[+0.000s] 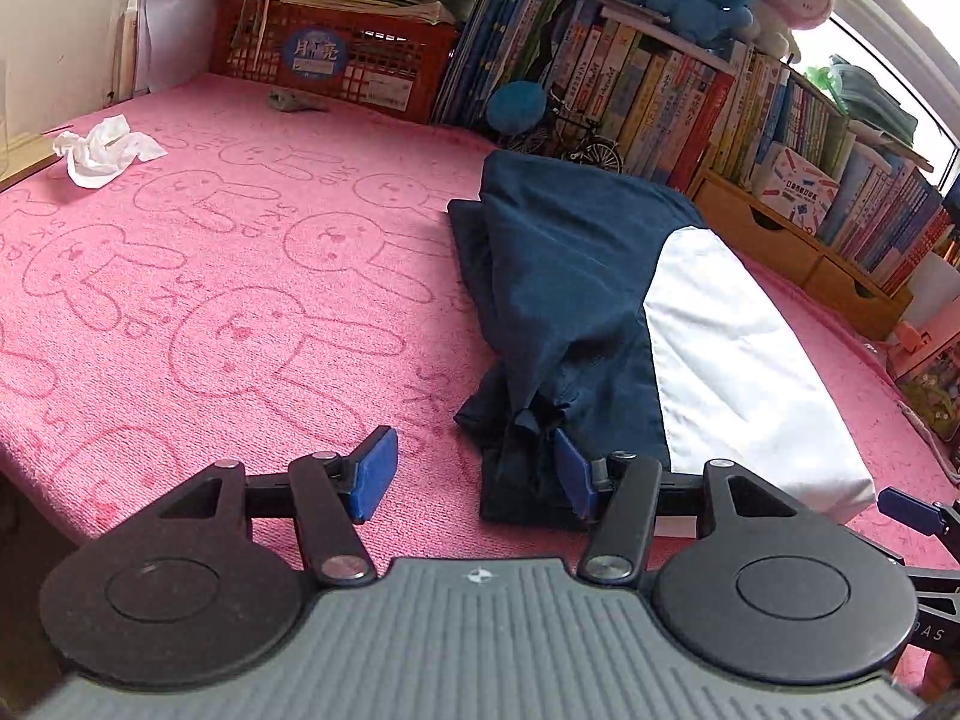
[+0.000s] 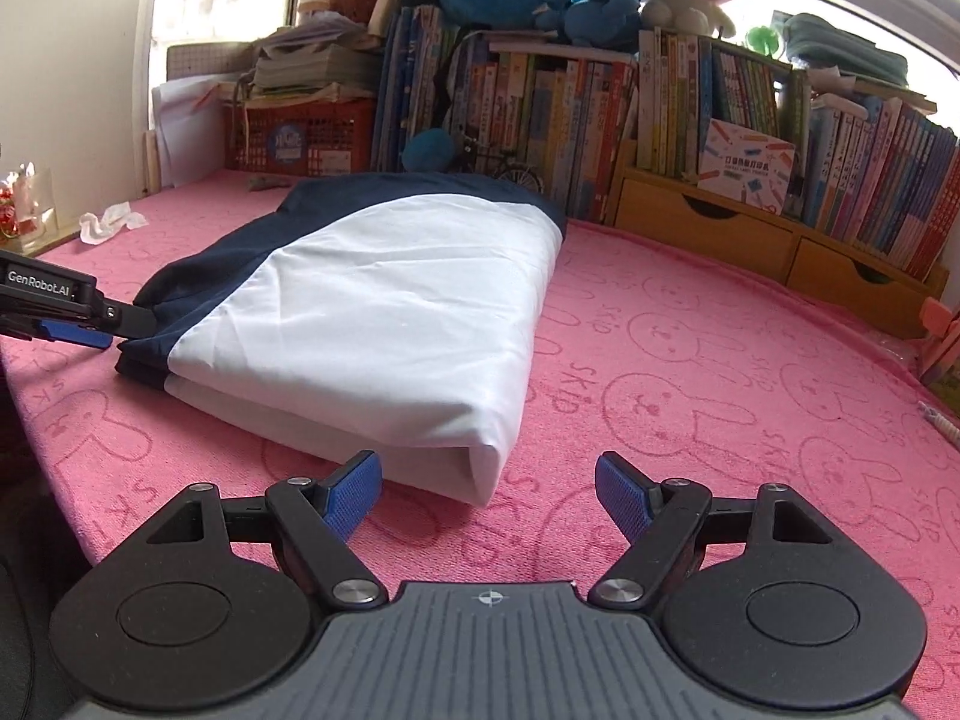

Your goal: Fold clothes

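The navy-and-white garment is lying folded near the pink rabbit-print mat's near edge; thin, limp, probably slippery. Left gripper and right gripper are both gaping wide, holding nothing; the doubled near corner looks best to pinch.

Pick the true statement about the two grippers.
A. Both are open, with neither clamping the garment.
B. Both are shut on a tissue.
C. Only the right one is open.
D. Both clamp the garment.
A: the left gripper and right gripper both show spread jaws, neither clamping the navy-and-white garment.
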A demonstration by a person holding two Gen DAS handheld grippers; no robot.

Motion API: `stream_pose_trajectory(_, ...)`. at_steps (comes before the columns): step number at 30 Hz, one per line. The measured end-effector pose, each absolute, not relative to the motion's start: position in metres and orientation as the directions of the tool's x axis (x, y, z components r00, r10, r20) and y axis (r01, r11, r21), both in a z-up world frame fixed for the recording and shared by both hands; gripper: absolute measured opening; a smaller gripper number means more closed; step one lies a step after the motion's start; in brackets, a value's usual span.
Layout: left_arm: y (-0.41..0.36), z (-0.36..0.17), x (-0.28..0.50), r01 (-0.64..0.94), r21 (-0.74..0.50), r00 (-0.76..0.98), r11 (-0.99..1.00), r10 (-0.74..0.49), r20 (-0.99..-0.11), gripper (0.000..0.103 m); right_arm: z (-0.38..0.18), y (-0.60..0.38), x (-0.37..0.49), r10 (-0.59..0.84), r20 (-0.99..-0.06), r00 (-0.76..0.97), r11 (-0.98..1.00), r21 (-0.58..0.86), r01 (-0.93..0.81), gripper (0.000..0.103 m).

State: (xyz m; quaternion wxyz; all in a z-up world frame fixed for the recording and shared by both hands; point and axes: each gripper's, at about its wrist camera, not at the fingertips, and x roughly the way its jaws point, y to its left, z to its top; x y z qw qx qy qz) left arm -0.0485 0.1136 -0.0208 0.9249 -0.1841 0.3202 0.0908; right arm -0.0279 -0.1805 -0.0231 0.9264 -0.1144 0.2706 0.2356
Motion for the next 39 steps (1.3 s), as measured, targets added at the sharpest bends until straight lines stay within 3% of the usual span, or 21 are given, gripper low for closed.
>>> stream_pose_trajectory(28, 0.072, -0.018, -0.069, -0.070, 0.045, 0.738, 0.997, 0.082, -0.669, 0.067, -0.037, -0.161, -0.021, 0.408, -0.578, 0.707, 0.828, -0.091, -0.553, 0.079)
stream_pose_trajectory(34, 0.079, -0.020, -0.058, -0.065, -0.174, 0.731, 0.983, -0.072, -0.678, 0.069, -0.038, -0.158, -0.016, 0.422, -0.573, 0.703, 0.830, -0.068, -0.554, 0.082)
stream_pose_trajectory(39, 0.076, -0.023, -0.050, -0.125, -0.146, 0.754, 0.981, -0.002, -0.656, 0.070, -0.040, -0.163, -0.014, 0.433, -0.575, 0.694, 0.833, -0.038, -0.552, 0.083)
